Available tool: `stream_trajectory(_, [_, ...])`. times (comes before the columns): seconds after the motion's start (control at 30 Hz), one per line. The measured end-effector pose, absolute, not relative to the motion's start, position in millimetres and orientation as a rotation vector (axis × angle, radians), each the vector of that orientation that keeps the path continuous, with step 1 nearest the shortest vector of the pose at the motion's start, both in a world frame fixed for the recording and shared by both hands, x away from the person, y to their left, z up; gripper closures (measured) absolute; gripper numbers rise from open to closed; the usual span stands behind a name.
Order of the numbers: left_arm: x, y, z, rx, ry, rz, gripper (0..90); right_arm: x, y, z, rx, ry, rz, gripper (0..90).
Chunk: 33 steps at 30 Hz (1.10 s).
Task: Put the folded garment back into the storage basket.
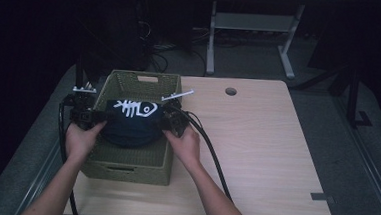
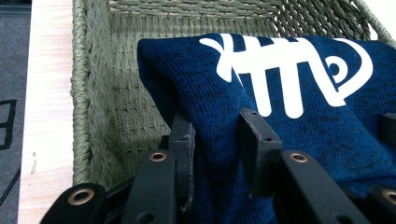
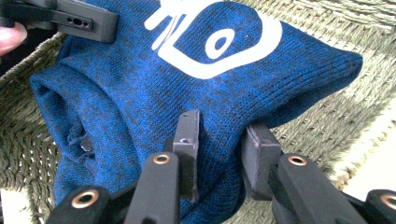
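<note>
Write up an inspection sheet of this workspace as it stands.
Surface: light wood table with a round hole near its far edge.
Job's things: folded blue garment with white print, held over the green woven basket.
Clutter: nothing seen.
Grippers: left hand-held gripper and right hand-held gripper each shut on a fold of the garment.
Cables: black cable trails across the table from the right one.
Surroundings: dark room, grey floor, metal desk legs behind.
</note>
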<state>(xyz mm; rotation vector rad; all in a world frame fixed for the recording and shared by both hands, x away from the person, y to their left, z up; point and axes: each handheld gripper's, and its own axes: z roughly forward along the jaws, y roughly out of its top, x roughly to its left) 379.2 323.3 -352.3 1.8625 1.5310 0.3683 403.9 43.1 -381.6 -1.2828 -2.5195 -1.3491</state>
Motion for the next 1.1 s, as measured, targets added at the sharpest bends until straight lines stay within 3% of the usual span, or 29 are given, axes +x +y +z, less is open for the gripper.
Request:
stream_trajectory(0.57, [378, 324, -352, 1.860, 1.522, 0.378, 67.8, 401, 45, -379, -1.277, -2.579, -1.347, 69.1])
stream_trajectory(0.67, [379, 323, -352, 1.858, 1.529, 0.380, 67.5, 399, 46, -378, -1.273, -2.595, -1.345, 65.8])
stream_trajectory(0.77, [377, 320, -348, 1.869, 1.537, 0.488, 52.4, 394, 46, -371, -1.319, -2.680, -1.365, 49.6])
stream_trajectory(0.8, [375, 318, -344, 1.870, 1.526, 0.533, 52.3, 393, 45, -370, -1.327, -2.700, -1.378, 48.1])
stream_trajectory(1.1, [373, 317, -334, 1.821, 1.496, 0.541, 52.2, 397, 30, -359, -1.310, -2.627, -1.464, 45.5])
